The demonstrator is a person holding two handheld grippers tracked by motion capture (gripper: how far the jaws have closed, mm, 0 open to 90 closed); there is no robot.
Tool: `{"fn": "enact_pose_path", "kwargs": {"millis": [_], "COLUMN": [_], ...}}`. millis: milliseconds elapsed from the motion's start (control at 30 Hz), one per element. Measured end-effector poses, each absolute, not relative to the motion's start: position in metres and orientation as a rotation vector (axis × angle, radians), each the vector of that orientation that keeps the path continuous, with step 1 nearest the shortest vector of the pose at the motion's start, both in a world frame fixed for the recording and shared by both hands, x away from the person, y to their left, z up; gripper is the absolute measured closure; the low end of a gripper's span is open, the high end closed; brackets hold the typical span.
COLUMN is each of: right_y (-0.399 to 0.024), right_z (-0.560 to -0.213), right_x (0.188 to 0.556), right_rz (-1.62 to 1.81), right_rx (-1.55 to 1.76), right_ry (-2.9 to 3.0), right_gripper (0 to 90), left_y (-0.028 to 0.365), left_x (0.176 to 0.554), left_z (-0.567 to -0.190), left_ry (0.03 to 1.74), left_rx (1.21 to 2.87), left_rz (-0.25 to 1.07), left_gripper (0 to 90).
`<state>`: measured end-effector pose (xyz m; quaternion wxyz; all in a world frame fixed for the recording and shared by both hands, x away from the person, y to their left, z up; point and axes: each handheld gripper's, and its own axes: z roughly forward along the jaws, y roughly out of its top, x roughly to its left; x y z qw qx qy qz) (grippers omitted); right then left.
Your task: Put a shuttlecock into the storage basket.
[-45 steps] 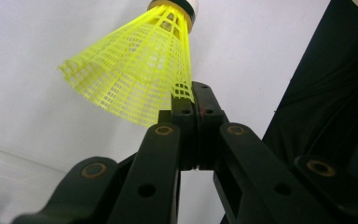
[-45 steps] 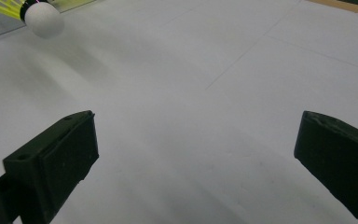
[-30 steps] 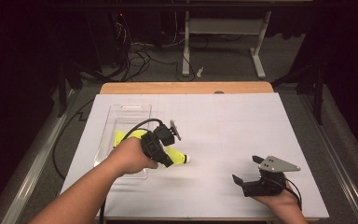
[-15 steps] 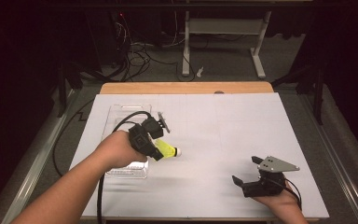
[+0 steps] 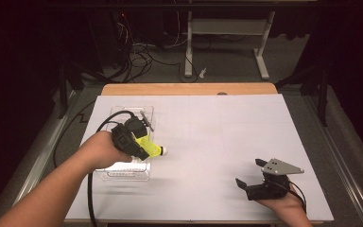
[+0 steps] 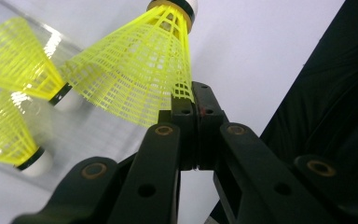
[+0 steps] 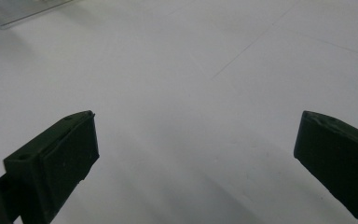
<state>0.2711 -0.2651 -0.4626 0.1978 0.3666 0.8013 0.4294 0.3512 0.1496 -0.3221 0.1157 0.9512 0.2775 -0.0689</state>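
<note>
The left tool point(image 5: 144, 146) pinches the skirt rim of a yellow shuttlecock point(image 5: 152, 148) above the clear tray point(image 5: 123, 174) at the surface's left, while the right tool point(image 5: 250, 179) rests wide near right.

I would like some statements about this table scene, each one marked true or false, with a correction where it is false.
1. The left tongs are shut on the skirt edge of a yellow plastic mesh shuttlecock. True.
2. The right tongs hold a shuttlecock. False: their jaws stand wide apart with nothing between them.
3. Two more yellow shuttlecocks lie in the clear plastic tray. True.
4. The right tongs rest in the tray. False: in the high view they sit on the white table sheet, far from it.
</note>
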Motion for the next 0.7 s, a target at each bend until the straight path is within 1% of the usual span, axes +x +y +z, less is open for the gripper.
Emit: {"fn": "enact_pose_path", "kwargs": {"millis": [700], "right_y": [-0.264], "right_z": [-0.464], "right_x": [0.270], "right_rz": [1.191], "right_rx": [1.029], "right_ry": [2.254], "right_gripper": [0.9], "left_y": [0.207], "left_x": [0.346], "left_z": [-0.328], "left_ry": [0.923], "left_rx": [2.779], "left_rz": [-0.182], "left_gripper": [89.6]}}
